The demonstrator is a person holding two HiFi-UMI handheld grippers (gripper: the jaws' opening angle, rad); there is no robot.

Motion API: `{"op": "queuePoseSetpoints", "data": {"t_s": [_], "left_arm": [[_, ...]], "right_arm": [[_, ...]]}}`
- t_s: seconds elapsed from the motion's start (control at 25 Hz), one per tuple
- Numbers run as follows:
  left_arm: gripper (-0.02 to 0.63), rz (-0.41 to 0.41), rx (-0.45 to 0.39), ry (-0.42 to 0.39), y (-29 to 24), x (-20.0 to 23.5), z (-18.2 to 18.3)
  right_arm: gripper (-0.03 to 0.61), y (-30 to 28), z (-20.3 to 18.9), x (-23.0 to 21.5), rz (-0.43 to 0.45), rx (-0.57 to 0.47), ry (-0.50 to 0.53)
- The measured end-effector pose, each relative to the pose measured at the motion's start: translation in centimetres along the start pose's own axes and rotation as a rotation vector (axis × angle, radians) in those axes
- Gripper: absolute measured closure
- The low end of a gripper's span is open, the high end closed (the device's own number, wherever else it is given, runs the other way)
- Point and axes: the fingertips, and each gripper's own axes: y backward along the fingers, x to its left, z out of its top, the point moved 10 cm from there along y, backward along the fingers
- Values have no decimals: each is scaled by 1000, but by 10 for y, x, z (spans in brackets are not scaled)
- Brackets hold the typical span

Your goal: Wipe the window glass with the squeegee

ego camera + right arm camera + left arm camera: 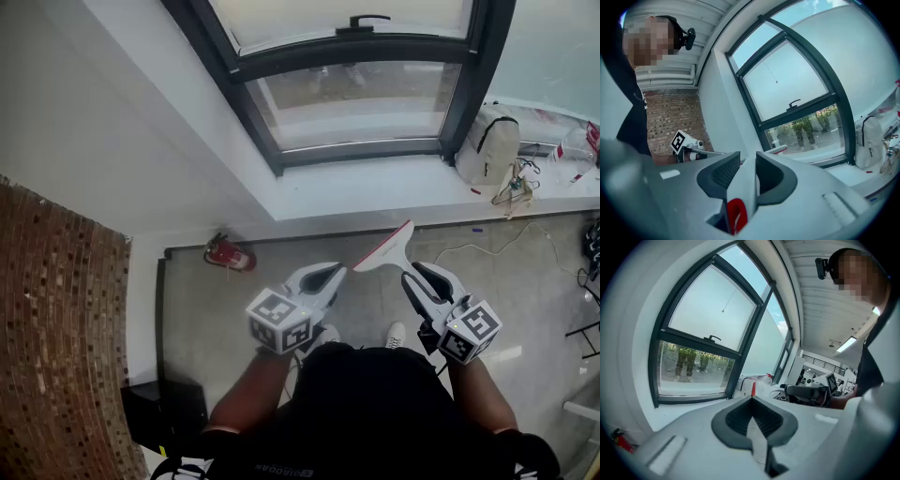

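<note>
One squeegee (pixel 386 249) clamped in right claw (pixel 412 272) | left claw (pixel 333 274) closed, empty

Red fire extinguisher (pixel 229 254) on floor (pixel 525 272), white backpack (pixel 489 147) on sill (pixel 375 192), brick wall (pixel 56 328)

Black shirt (pixel 375 403), white shoes (pixel 396 334), black-and-white marker cubes (pixel 279 322)

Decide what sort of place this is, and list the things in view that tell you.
Probably an office or workshop building rather than a home: a big dark-framed window above a deep white sill, a red fire extinguisher on the floor, and a backpack with cables on the sill.
</note>
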Motion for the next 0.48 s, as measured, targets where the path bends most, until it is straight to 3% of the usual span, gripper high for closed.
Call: {"op": "queuePoseSetpoints", "data": {"t_s": [0.48], "left_arm": [[614, -1, 7, -10, -1, -2, -2]], "right_arm": [[454, -5, 4, 6, 44, -32, -19]]}}
